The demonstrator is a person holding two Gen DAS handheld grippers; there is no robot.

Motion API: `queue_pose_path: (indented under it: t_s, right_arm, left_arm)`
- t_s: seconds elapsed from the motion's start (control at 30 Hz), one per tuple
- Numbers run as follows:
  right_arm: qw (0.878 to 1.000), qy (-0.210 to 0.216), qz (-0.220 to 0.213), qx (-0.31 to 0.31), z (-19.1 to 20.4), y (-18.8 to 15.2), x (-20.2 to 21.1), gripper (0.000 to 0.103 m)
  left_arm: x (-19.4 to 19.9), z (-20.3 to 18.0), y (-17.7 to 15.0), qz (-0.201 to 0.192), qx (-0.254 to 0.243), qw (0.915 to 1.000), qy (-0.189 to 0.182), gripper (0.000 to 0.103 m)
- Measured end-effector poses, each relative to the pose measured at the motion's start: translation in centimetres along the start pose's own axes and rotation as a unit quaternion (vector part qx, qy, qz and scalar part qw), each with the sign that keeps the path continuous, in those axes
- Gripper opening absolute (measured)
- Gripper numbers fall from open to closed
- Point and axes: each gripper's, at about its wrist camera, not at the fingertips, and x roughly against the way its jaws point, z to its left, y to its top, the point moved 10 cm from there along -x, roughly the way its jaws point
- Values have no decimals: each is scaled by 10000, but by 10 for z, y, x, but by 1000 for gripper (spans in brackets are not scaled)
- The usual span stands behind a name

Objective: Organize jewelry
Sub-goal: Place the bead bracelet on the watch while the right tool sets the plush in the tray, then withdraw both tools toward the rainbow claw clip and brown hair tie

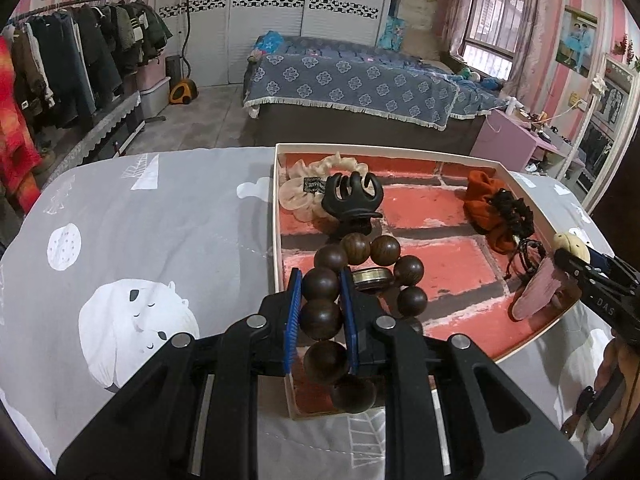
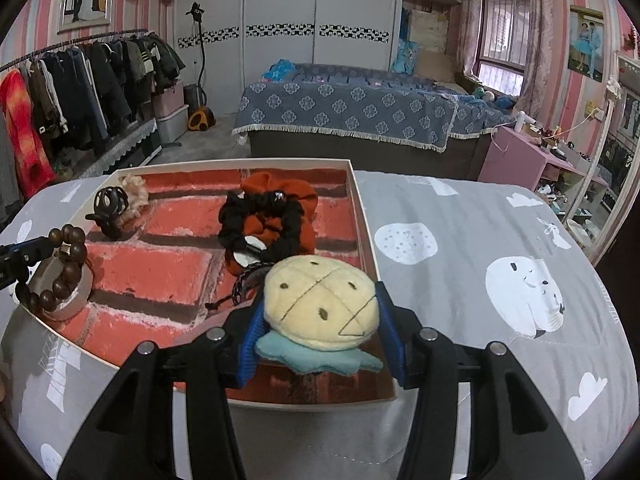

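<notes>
A shallow white tray (image 1: 276,208) lined with a red brick pattern lies on a grey bedspread. My left gripper (image 1: 322,280) is shut on a bracelet of large brown wooden beads (image 1: 356,248), which hangs over the tray's near left corner, above a metal ring (image 1: 372,278). My right gripper (image 2: 320,300) is shut on a cream plush ornament (image 2: 320,280) with a teal base, held over the tray's (image 2: 362,216) near right part. In the left wrist view the right gripper (image 1: 576,264) shows at the tray's right rim. The left gripper (image 2: 24,256) with the bracelet (image 2: 72,268) shows at the left edge of the right wrist view.
In the tray lie a beige scrunchie (image 1: 316,172), a black claw clip (image 1: 352,196), an orange scrunchie (image 2: 276,192) and a black scrunchie (image 2: 260,216). The grey bedspread (image 2: 460,280) spreads to both sides. Beyond are a bed (image 1: 352,84) and a clothes rack (image 1: 72,60).
</notes>
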Motion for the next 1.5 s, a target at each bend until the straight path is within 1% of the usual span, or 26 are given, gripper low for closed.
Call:
queue_pose_path:
  t_s: [0.13, 0.33, 0.43, 0.53, 0.63, 0.67, 0.7, 0.73, 0.77, 0.8, 0.87, 0.9, 0.93, 1.0, 1.03, 1.07, 1.1, 1.2, 1.3, 1.5]
  right_arm:
    - [9999, 70, 130, -11, 2, -5, -4, 51]
    - [9998, 100, 173, -58, 1, -7, -4, 54]
    - [9998, 102, 169, -71, 1, -8, -3, 56]
    - [9998, 109, 165, -95, 1, -9, -2, 59]
    - [9998, 136, 109, -103, 0, -9, 2, 64]
    - [9998, 112, 99, -96, 0, -10, 4, 70]
    - [9999, 81, 88, -84, -1, -10, 6, 72]
    - [9999, 70, 81, -68, -1, -10, 8, 72]
    - [9999, 97, 83, -67, -1, -11, 11, 72]
    - [9999, 106, 84, -76, -2, -10, 13, 74]
    - [9999, 100, 50, -95, -4, -9, 20, 76]
    - [9999, 95, -19, -105, -6, -7, 28, 78]
    - [9999, 93, -53, -115, -8, -6, 31, 78]
    - [9998, 87, -112, -135, -11, -5, 44, 79]
    - [9997, 96, -139, -152, -12, -6, 52, 82]
    - [9996, 98, -180, -175, -15, -7, 60, 92]
    - [9995, 80, -249, -186, -16, -8, 69, 95]
    - [9994, -67, -334, -108, -23, -17, 92, 99]
    - [9993, -190, -331, -44, -30, -30, 113, 99]
    - [9994, -274, -204, 7, -34, -63, 144, 99]
  left_arm:
    - [-2, 1, -1, -9, -37, 10000, 35, 18]
    - [-3, 3, -2, -39, -59, 9999, 104, 19]
    - [-2, 5, -2, -60, -58, 9998, 160, 22]
    - [-1, 8, -2, -108, -60, 9996, 250, 24]
    - [3, 9, 0, -165, -36, 9996, 242, 26]
    - [5, 8, 0, -189, -47, 9995, 242, 32]
    - [7, 8, 1, -224, -55, 9994, 248, 41]
    - [11, 9, 2, -287, -60, 9992, 290, 45]
    - [15, 9, 3, -335, -67, 9988, 341, 52]
    - [18, 9, 3, -359, -73, 9987, 355, 56]
    - [26, 8, 4, -401, -90, 9985, 368, 61]
    - [31, 7, 4, -427, -93, 9983, 386, 67]
    - [37, 7, 4, -476, -94, 9980, 408, 71]
    - [50, 7, 4, -580, -120, 9969, 510, 88]
    - [55, 7, 3, -615, -139, 9964, 563, 91]
    - [63, 8, 1, -664, -178, 9955, 653, 96]
    - [70, 8, -2, -683, -207, 9949, 708, 98]
    - [87, 8, -14, -649, -234, 9950, 727, 98]
    - [104, 9, -29, -562, -243, 9950, 784, 98]
    - [136, 5, -65, -450, -180, 9966, 665, 98]
